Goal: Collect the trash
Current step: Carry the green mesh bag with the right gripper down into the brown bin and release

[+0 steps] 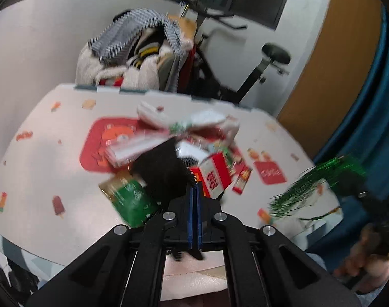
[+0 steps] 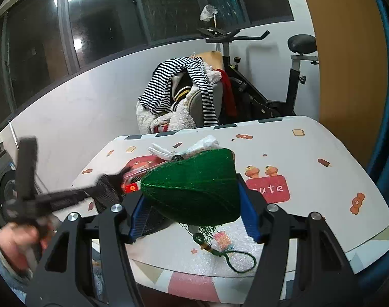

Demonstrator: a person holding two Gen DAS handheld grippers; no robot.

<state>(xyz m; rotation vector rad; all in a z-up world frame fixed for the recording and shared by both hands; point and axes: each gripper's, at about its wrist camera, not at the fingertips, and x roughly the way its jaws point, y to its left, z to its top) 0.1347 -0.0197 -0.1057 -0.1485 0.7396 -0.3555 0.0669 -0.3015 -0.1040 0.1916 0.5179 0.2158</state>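
From my seat, the trash is a blurred heap of wrappers and cartons (image 1: 184,138) (white, red and green, mostly paper or foil as far as I can tell) piled on the red bear print in the middle of the white patterned counter (image 1: 41,168). A red-and-white carton (image 1: 215,176) lies at the heap's near right edge, and a green-and-gold foil packet (image 1: 130,197) at its near left.

My left gripper (image 1: 195,197) has its blue fingers (image 1: 192,217) pressed together, and a black brush (image 1: 166,174) with a black handle stands pinched between them, its dark head just above the tips, in front of the heap.

My right gripper (image 2: 192,204) has its fingers (image 2: 248,215) spread partway, pinching a green glittery leaf-shaped fan (image 2: 194,192) by its sides; a green cord and loop (image 2: 235,261) dangles from it, nearer than the heap, over the counter's front edge.

I can make out no bin or bag.
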